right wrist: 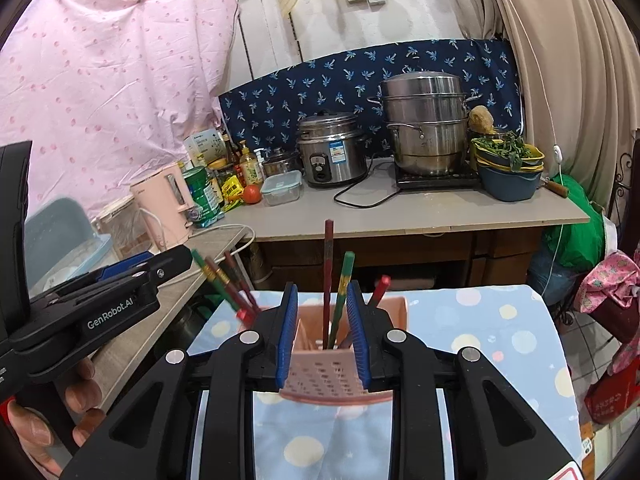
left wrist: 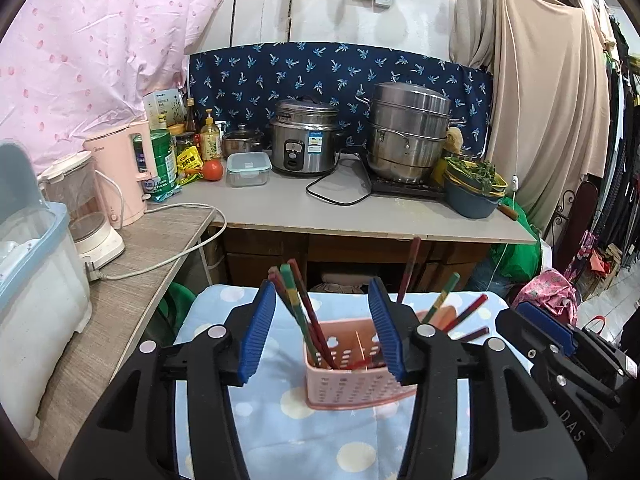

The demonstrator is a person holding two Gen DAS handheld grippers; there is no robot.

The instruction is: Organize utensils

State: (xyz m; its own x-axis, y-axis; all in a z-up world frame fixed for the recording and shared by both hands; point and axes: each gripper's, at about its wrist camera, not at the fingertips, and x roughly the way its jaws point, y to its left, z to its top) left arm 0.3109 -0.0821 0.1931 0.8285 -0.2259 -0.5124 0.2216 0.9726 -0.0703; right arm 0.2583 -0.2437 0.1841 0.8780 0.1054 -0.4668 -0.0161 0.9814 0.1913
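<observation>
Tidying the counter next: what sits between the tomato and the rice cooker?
A clear lidded container with a blue-green rim sits between the tomato and the rice cooker; both wrist views show it.

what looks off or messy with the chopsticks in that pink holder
The chopsticks splay in all directions in the pink holder rather than standing bundled; a few lean far out over its right rim.

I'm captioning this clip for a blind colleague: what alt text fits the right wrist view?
Open right gripper jaws frame a pink perforated utensil holder holding red and green chopsticks on a blue polka-dot cloth. The left gripper enters from the left; behind, a counter carries a rice cooker and steel steamer pot.
</observation>
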